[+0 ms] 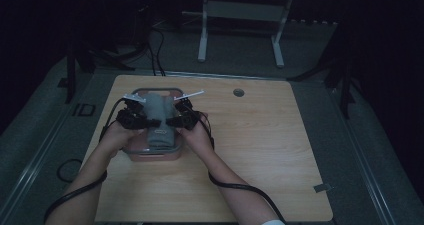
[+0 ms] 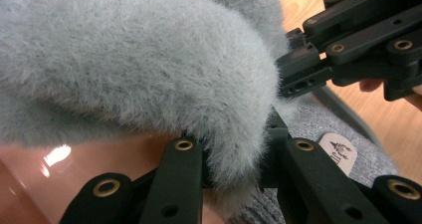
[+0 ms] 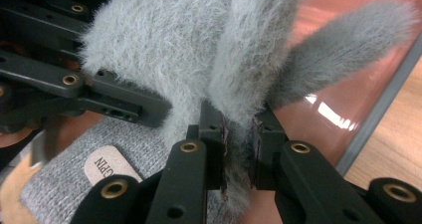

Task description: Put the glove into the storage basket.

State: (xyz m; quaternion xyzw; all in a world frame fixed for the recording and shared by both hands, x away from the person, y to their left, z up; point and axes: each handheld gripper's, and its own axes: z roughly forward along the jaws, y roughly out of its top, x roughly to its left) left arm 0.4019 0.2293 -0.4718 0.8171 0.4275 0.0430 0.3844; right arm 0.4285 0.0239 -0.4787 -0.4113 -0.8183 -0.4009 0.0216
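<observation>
A pale grey fluffy cloth (image 1: 156,116) lies in a pinkish tray (image 1: 152,156), wood-grain tan table (image 1: 260,135) at three o'clock.

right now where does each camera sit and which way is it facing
High view: above the person's side of the table, looking forward and down; both forearms come in from the bottom, with the left gripper and right gripper over the pink box.
Left gripper view: rides the left gripper, looking along its jaws, which pinch the fluffy grey glove.
Right gripper view: rides the right gripper, looking along its jaws, shut on the glove.
Shared: both gripper views show the glove, the box and the other gripper.
</observation>
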